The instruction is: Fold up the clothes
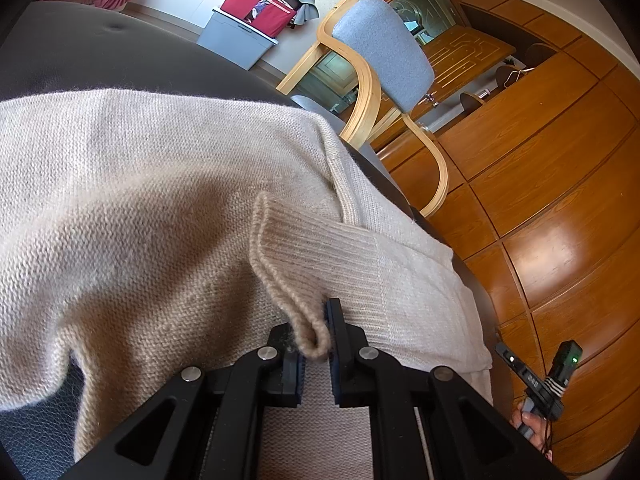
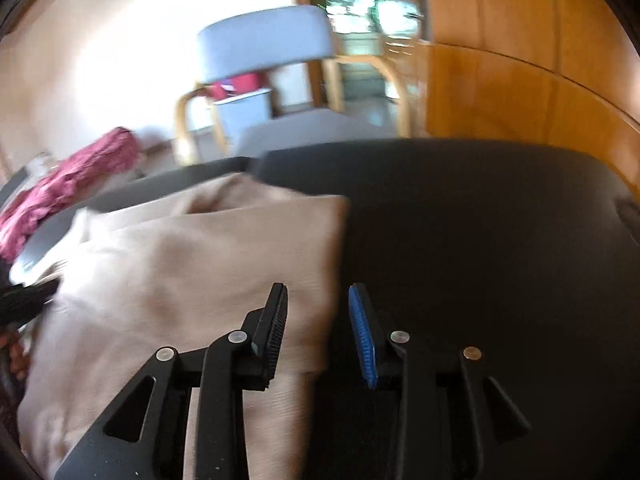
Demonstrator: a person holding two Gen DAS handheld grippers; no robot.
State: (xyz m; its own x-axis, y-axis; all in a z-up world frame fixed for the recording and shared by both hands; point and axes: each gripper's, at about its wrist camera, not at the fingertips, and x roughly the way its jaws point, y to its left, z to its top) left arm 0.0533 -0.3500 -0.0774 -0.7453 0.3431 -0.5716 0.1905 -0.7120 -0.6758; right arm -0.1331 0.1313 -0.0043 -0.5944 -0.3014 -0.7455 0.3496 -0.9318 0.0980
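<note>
A beige knit sweater (image 1: 140, 184) lies spread on a black leather surface (image 1: 100, 44). Its ribbed sleeve cuff (image 1: 296, 256) is folded over the body, and the cuff's edge is pinched between the fingers of my left gripper (image 1: 312, 320), which is shut on it. In the blurred right wrist view the sweater (image 2: 180, 264) covers the left half of the black surface (image 2: 480, 220). My right gripper (image 2: 318, 292) is open and empty, over the sweater's right edge. The right gripper (image 1: 560, 364) also shows low at the right of the left wrist view, off the surface's edge.
A wooden chair with a grey cushion (image 1: 384, 52) stands just past the far edge. A grey bin of red and grey clothes (image 1: 248, 28) sits by the wall. A maroon garment (image 2: 68, 184) lies at the left. Shiny wood flooring (image 1: 560, 200) lies to the right.
</note>
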